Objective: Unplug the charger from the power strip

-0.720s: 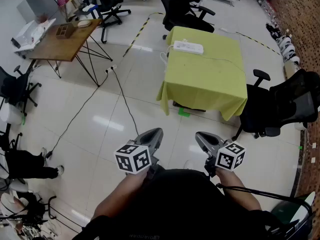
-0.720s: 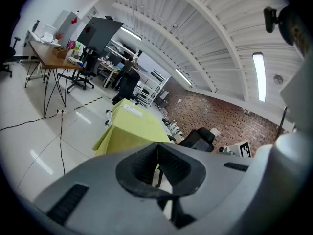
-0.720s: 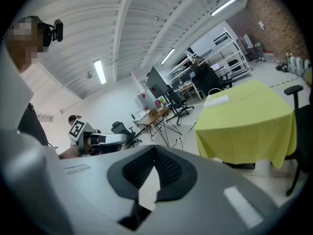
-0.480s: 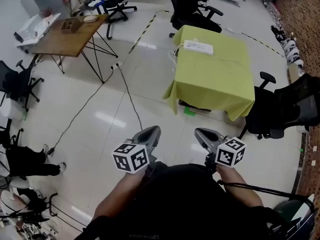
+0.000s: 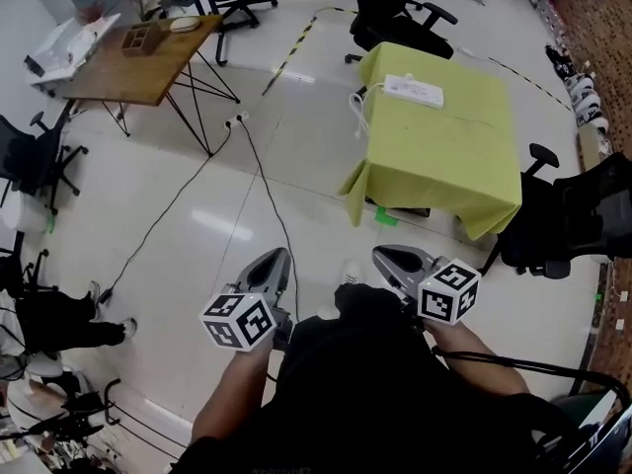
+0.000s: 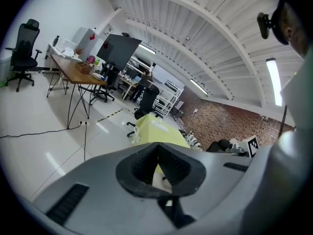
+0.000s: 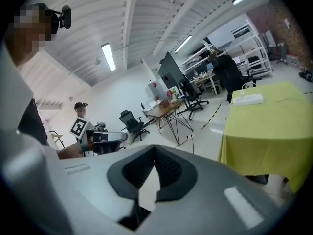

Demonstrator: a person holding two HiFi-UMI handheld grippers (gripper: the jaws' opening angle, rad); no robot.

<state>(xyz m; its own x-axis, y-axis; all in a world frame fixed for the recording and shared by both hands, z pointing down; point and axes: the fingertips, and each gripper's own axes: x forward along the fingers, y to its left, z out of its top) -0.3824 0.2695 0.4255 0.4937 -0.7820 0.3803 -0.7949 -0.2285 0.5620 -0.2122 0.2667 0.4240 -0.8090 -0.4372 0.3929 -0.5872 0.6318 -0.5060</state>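
Both left gripper [image 5: 280,255] and right gripper [image 5: 379,255] closed, empty; power strip [image 5: 414,90] lies well ahead, crosswise on the table [image 5: 444,161], nearer the right gripper.

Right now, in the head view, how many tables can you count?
2: a wooden table upper left, a yellow-clothed table upper right bearing the power strip. Others may be cut off above.

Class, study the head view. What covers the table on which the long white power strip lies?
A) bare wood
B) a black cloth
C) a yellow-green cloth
C: the power strip lies on the yellow-green cloth, near its far edge.
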